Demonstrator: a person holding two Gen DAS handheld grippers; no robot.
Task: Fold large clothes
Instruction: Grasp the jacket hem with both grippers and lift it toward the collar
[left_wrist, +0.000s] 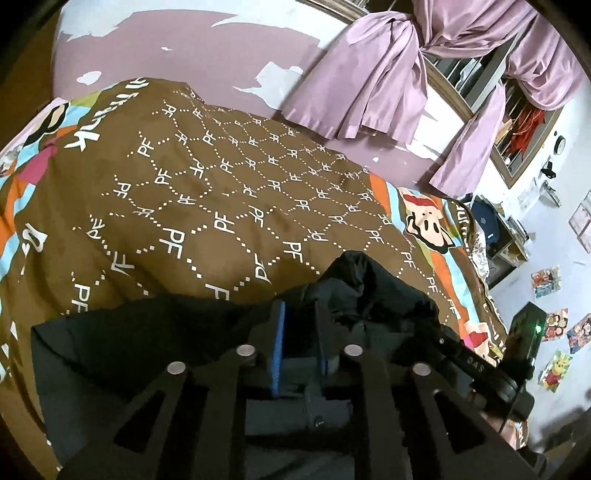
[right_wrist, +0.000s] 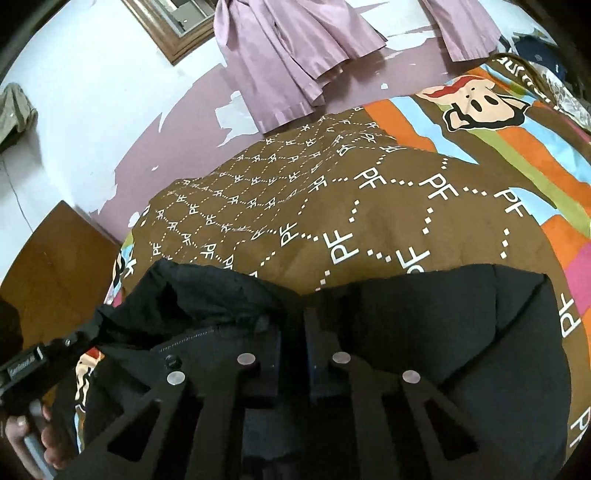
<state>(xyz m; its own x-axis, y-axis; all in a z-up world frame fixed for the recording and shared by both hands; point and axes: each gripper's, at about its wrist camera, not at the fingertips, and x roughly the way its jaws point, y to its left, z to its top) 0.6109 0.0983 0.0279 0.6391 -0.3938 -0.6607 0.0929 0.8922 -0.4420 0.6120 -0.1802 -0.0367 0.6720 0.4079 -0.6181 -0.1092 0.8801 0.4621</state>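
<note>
A black jacket (left_wrist: 147, 332) lies spread along the near edge of a bed, with its hood or collar bunched up (left_wrist: 354, 273). My left gripper (left_wrist: 300, 308) is shut on a fold of that fabric beside the bunched part, blue pads (left_wrist: 277, 332) pressing the cloth. In the right wrist view the same jacket (right_wrist: 461, 325) fills the foreground, with a zip line and a snap (right_wrist: 170, 358) at the left. My right gripper (right_wrist: 293, 314) is shut on the jacket's upper edge. The left tool (right_wrist: 22, 373) and the hand holding it (right_wrist: 33, 435) show at the far left.
The bed is covered by a brown "PF" patterned spread (left_wrist: 221, 166) with a striped cartoon border (right_wrist: 498, 122). Purple curtains (left_wrist: 369, 74) hang on the peeling wall behind. A brown wooden panel (right_wrist: 55, 277) stands at the bed's left end. A cluttered shelf (left_wrist: 498, 236) and pictures (left_wrist: 554, 325) lie to the right.
</note>
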